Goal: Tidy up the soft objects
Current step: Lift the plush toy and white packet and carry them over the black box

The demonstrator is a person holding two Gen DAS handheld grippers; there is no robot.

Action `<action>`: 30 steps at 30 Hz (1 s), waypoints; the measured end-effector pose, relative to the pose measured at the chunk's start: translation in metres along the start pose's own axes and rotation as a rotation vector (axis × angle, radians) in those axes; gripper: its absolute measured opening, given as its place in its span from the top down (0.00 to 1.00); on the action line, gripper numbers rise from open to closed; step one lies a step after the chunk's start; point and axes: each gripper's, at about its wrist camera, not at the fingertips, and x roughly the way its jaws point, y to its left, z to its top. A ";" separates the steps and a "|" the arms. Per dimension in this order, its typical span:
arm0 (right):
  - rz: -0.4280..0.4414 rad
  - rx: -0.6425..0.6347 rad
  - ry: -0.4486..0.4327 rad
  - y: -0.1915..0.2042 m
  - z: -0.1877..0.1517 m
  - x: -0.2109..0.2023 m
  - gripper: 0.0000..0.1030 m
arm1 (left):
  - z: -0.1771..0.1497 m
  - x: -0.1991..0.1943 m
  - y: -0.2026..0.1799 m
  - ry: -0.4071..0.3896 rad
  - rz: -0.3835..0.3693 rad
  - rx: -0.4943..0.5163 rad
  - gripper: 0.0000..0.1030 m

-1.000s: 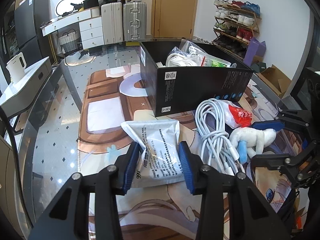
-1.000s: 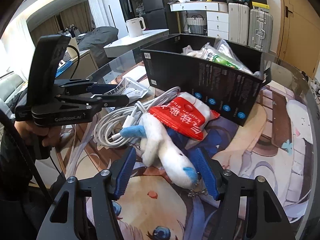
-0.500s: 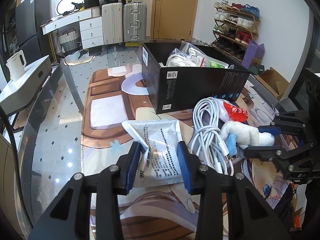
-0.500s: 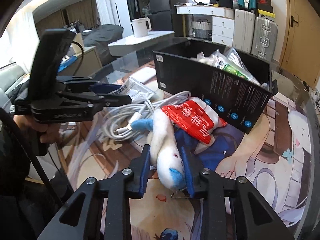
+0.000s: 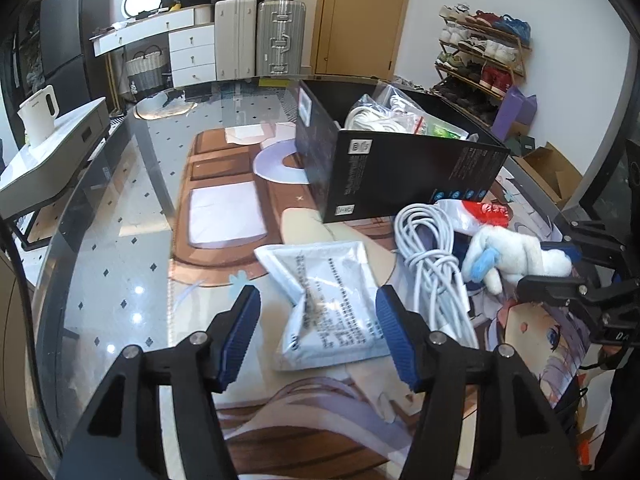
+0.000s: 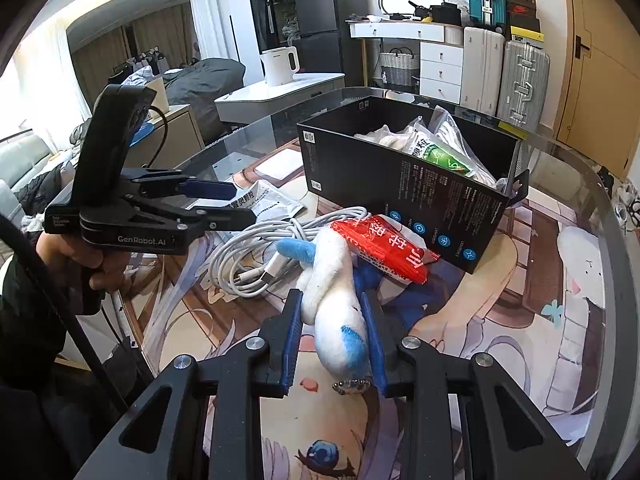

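Note:
A crumpled silver-white foil pouch [image 5: 332, 312] lies on the printed table mat between the pads of my left gripper [image 5: 316, 334]. Its jaws are opening and neither pad presses on the pouch. My right gripper [image 6: 332, 340] is shut on a white plush toy [image 6: 336, 300] with blue ears, gripped around its body. In the left wrist view the same plush toy [image 5: 516, 256] sits in the right gripper [image 5: 552, 266] at the right edge. The left gripper [image 6: 242, 203] shows at the left of the right wrist view, above the pouch [image 6: 264, 204].
A black box [image 6: 400, 184] holding bagged items stands just behind the objects. In front of it a coiled white cable [image 5: 432, 248] and a red-and-white packet [image 6: 384, 248] lie touching the plush toy. The glass table's edge [image 6: 612, 240] curves round to the right.
My left gripper's jaws have spread apart and let go of the foil pouch, which stays on the mat. My right gripper's jaws have closed on the plush toy.

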 end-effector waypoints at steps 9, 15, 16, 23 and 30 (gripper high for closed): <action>-0.008 0.005 -0.001 -0.001 -0.001 -0.002 0.71 | 0.008 0.025 -0.022 0.075 0.091 0.077 0.17; -0.008 0.004 -0.002 -0.002 -0.002 -0.004 0.71 | 0.004 0.019 -0.027 0.032 0.051 0.123 0.56; -0.007 0.004 -0.002 -0.002 -0.002 -0.004 0.71 | 0.004 0.017 -0.027 0.028 0.045 0.122 0.61; 0.009 0.004 -0.026 -0.002 -0.002 -0.014 0.71 | -0.002 0.003 -0.019 -0.009 0.005 0.088 0.69; 0.028 -0.004 -0.086 0.000 0.002 -0.029 0.73 | -0.004 -0.007 -0.011 -0.035 -0.031 0.057 0.69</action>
